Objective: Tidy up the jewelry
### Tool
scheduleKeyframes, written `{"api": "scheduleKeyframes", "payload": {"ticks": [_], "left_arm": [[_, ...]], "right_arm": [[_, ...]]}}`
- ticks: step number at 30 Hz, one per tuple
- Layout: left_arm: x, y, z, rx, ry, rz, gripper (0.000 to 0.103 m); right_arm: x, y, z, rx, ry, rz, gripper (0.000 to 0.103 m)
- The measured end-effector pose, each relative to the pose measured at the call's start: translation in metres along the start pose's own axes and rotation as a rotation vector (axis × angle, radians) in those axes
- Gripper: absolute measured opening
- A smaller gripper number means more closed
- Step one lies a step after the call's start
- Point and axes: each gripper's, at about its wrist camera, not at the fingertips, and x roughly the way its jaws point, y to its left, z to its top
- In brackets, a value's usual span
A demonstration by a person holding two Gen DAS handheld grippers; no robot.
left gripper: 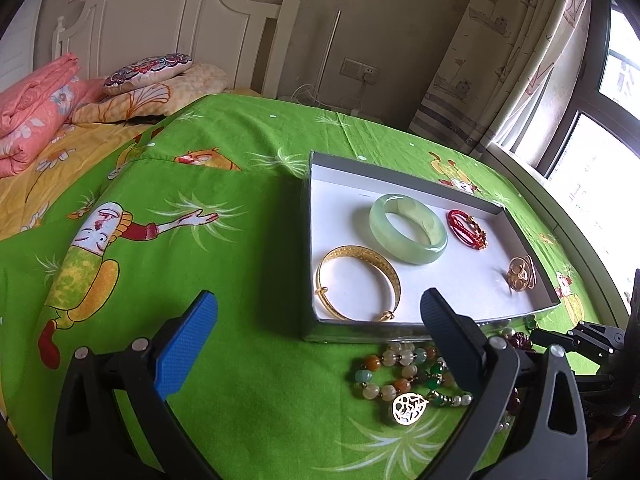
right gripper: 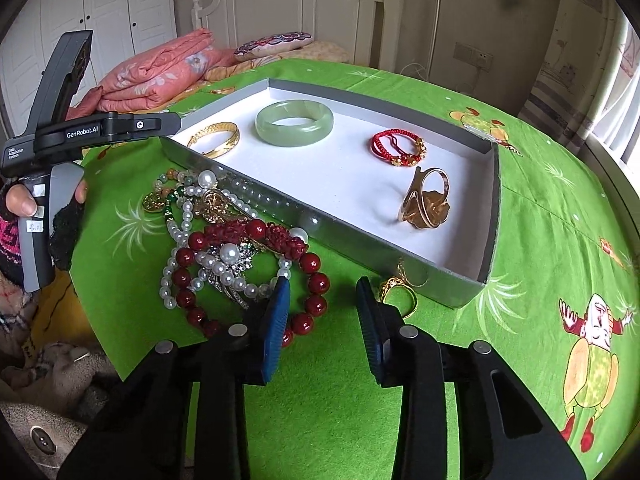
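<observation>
A grey box (left gripper: 400, 330) (right gripper: 240, 192) with a white floor lies on the green bedspread. In it are a gold bangle (left gripper: 358, 286) (right gripper: 218, 140), a jade bangle (left gripper: 408, 234) (right gripper: 294, 122), a red cord bracelet (left gripper: 466, 228) (right gripper: 398, 148) and a gold ring (left gripper: 520, 274) (right gripper: 426, 200). In front of the box lies a pile: a coloured bead bracelet (left gripper: 400, 376), a pearl strand (right gripper: 188, 216), a dark red bead bracelet (right gripper: 256, 276) and a small gold ring (right gripper: 398, 292). My left gripper (left gripper: 318, 312) is open and empty at the box's near wall. My right gripper (right gripper: 322, 300) is open and empty beside the red beads.
A folded pink quilt (left gripper: 36, 112) (right gripper: 156, 76) and pillows (left gripper: 146, 72) lie at the bed's head, before a white headboard (left gripper: 172, 20). A curtain (left gripper: 508, 56) and window are on the right. The left gripper's body (right gripper: 56, 136) and the hand holding it show at the right wrist view's left.
</observation>
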Motion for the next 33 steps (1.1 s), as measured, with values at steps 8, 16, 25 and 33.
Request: {"api": "scheduleKeyframes", "payload": {"ticks": [8, 16, 25, 33], "left_arm": [[0.002, -0.002, 0.0, 0.003, 0.0, -0.004, 0.1], [0.002, -0.002, -0.001, 0.002, 0.001, -0.004, 0.1], [-0.006, -0.013, -0.003, 0.07, -0.037, -0.025, 0.1], [-0.02, -0.1, -0.04, 0.587, -0.119, -0.012, 0.084]], "right_arm": [[0.005, 0.013, 0.006, -0.057, -0.016, -0.048, 0.035], [-0.002, 0.02, 0.002, -0.114, -0.061, -0.031, 0.013], [-0.04, -0.002, 0.007, -0.054, -0.22, -0.054, 0.013], [-0.05, -0.021, 0.007, 0.013, -0.254, -0.017, 0.013]]}}
